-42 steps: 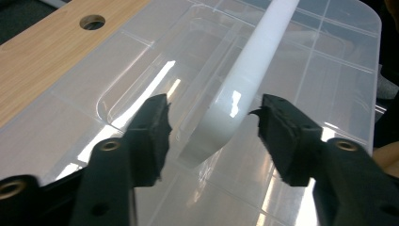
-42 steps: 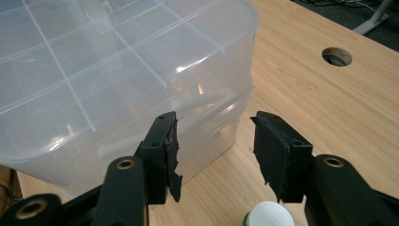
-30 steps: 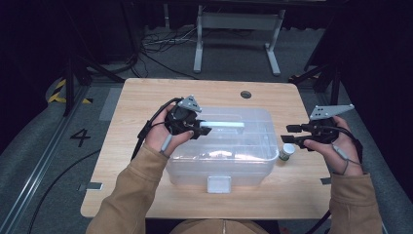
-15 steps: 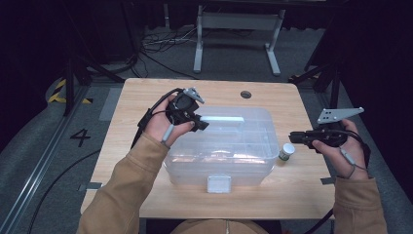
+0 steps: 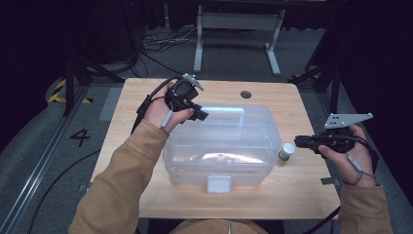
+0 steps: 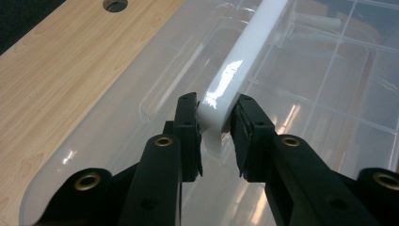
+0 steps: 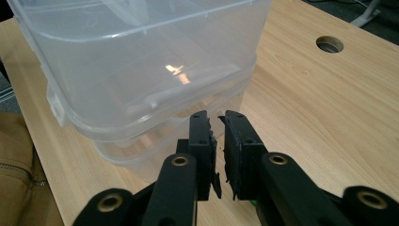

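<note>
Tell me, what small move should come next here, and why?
Probably a gentle lift of the handle. The left gripper is clamped on its end, so raising it should swing the lid of the clear box up. The right gripper has just closed on nothing, beside the small bottle, clear of the lid.

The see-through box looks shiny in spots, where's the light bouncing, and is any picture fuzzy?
In the left gripper view, glare streaks the white handle just above the left tongs. In the right gripper view, a small bright glint sits on the clear plastic box, which looks sharp. In the high view, the wooden table is well lit, the floor around it dark, and the picture slightly soft.
</note>
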### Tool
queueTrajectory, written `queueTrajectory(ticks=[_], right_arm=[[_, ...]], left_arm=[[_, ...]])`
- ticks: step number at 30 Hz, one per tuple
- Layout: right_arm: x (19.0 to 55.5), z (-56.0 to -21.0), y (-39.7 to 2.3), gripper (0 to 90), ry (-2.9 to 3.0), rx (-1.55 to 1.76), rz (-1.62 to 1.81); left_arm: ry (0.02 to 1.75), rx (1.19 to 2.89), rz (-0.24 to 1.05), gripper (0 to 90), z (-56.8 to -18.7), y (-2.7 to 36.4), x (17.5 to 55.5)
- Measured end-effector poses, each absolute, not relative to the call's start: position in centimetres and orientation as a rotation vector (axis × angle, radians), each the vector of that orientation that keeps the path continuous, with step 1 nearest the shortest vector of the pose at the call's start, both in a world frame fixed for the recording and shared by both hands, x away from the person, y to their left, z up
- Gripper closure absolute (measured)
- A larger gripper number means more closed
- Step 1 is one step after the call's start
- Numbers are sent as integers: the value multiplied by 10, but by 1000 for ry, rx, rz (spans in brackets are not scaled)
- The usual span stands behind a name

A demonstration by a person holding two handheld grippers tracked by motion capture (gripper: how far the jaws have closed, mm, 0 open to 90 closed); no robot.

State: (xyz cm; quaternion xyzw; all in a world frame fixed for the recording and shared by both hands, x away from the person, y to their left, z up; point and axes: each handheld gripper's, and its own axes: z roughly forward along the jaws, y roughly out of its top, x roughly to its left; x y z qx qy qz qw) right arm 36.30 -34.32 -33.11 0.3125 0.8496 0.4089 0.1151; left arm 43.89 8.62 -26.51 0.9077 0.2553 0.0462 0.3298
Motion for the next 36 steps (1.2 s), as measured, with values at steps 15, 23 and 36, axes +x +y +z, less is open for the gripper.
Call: queueTrajectory(ticks=[15, 23, 36], right_arm=[[357, -334, -334, 897, 2613, 786, 1285], [357, -340, -321, 900, 2729, 697, 1276], [361, -347, -306, 900, 2729, 672, 1301]], left_arm=[[724, 2367, 104, 720, -250, 87, 461], [741, 2385, 73, 719, -245, 86, 471], [752, 2382, 43, 718, -244, 87, 477]])
